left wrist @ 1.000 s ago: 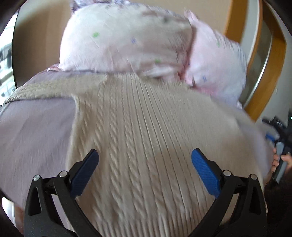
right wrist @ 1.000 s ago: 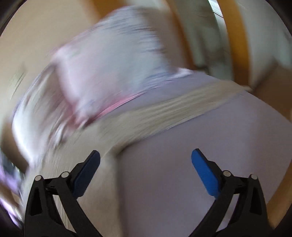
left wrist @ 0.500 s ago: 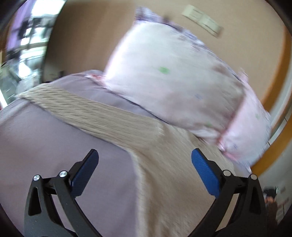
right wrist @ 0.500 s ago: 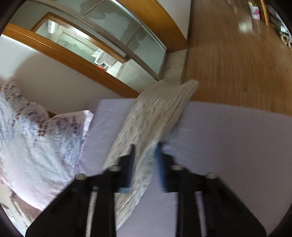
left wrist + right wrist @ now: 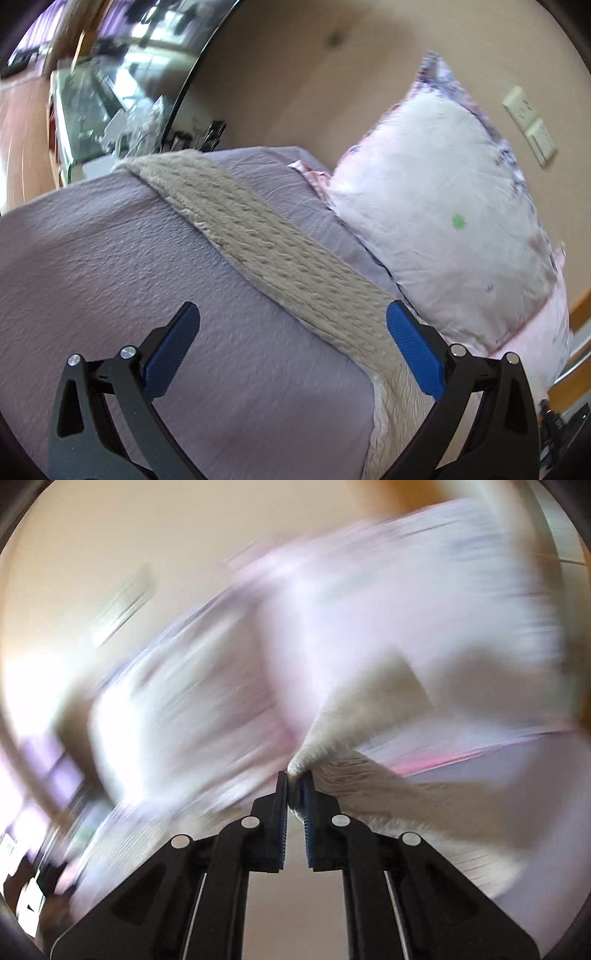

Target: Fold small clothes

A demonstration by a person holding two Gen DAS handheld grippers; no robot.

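Note:
A cream cable-knit sweater (image 5: 280,254) lies on the lilac bed cover (image 5: 110,280); one sleeve stretches away to the far left. My left gripper (image 5: 291,325) is open and empty, hovering just above the sleeve and the cover. My right gripper (image 5: 294,775) is shut on a pinched fold of the same cream sweater (image 5: 369,716), which rises from its fingertips. The right wrist view is heavily motion-blurred.
A large pink-white floral pillow (image 5: 454,206) leans against the beige wall behind the sweater. A round mirror (image 5: 122,74) and a glass-topped stand (image 5: 85,122) are at the far left. Wall switches (image 5: 528,122) are at the upper right.
My right gripper closed on the sweater's edge and is swinging with it. My left gripper stayed open and turned left from the sweater's body toward the outstretched sleeve.

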